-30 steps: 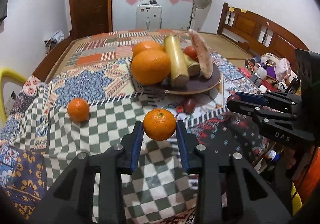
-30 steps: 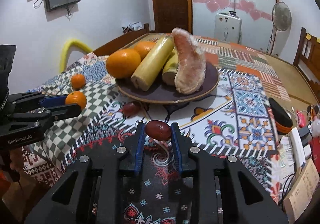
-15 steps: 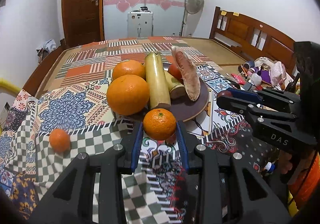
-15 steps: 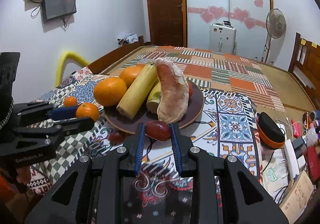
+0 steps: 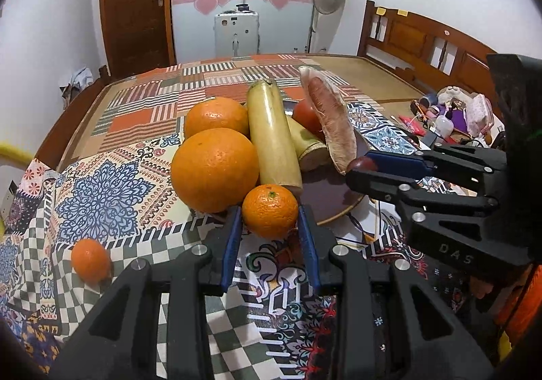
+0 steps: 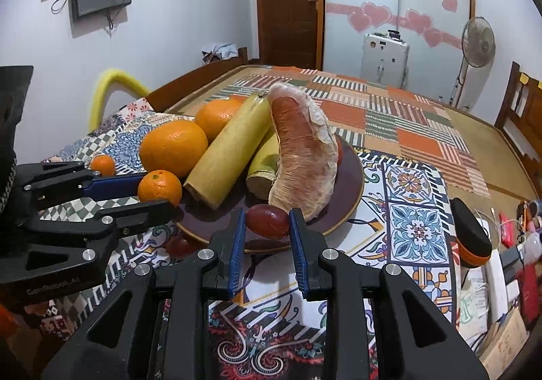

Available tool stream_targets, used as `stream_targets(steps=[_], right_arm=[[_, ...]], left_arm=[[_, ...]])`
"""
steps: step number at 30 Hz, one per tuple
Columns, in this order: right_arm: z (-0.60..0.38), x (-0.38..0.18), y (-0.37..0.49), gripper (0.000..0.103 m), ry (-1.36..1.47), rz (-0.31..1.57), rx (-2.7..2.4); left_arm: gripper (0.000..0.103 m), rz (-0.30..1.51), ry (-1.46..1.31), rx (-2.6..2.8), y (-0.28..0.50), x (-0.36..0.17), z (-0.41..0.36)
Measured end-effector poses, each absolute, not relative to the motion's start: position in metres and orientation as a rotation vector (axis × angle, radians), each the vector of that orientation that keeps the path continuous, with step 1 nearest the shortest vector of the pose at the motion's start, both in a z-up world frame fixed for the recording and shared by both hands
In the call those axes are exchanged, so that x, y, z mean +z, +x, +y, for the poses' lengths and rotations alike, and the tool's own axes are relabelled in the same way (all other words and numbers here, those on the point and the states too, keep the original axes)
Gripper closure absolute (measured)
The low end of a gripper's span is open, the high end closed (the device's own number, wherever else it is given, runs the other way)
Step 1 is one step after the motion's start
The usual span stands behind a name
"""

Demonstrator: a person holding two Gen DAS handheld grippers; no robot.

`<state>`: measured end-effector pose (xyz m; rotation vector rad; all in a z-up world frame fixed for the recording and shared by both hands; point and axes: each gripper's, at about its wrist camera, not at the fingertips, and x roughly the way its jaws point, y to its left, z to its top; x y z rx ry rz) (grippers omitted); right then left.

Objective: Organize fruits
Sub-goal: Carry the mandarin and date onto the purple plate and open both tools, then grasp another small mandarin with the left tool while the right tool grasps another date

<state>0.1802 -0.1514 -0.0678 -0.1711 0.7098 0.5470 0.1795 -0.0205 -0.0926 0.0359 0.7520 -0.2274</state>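
The left claw [image 5: 270, 227] is clamped on a small mandarin [image 5: 270, 211], its blue pads pressed to either side of the fruit, holding it just at the near rim of the dark plate [image 5: 333, 200]. The right claw [image 6: 266, 227] is clamped on a dark red date-like fruit [image 6: 267, 216], held over the near edge of the same plate, right beside the peeled pomelo segment [image 6: 303, 159]. On the plate two large oranges [image 5: 214, 170] sit at the left, a long pale yellow stalk [image 5: 272, 137] leans across the middle with a shorter stalk piece [image 5: 310, 149] next to it, and something red [image 5: 305, 115] peeks from behind the pomelo. A second small mandarin [image 5: 90, 259] lies on the checked part of the patchwork cloth [image 5: 101, 183] that covers the bench, well apart from the plate. Another red fruit [image 6: 178, 245] lies on the cloth beside the plate's near rim, partly hidden by the left claw in the right wrist view.
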Motion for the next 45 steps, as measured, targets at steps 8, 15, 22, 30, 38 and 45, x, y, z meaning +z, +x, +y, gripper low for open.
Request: stream_targets(steps=[8,15,22,30,38,45], right_arm=[[-0.149,-0.073,0.186,0.079,-0.179,0.739,0.544],[-0.152,-0.069,0.183,0.069,-0.176,0.726,0.537],[-0.162,-0.059,0.173,0.069,-0.151,0.697,0.544],[-0.165,-0.060,0.163,0.069,-0.146,0.684,0.533],[-0.167,-0.073,0.157,0.069,-0.129,0.718,0.554],[-0.159,-0.078,0.148,0.063,-0.151,0.734,0.579]], left_arm=[[0.069,0.756,0.033,-0.226,0.182,-0.095,-0.019],[0.068,0.746,0.019,-0.230,0.178,-0.091,-0.014],[0.068,0.715,-0.024,-0.213,0.156,-0.076,0.009],[0.068,0.710,-0.039,-0.079,0.144,-0.067,0.065],[0.068,0.800,0.002,0.020,0.154,-0.097,0.103],[0.066,0.782,0.014,0.067,0.162,-0.105,0.110]])
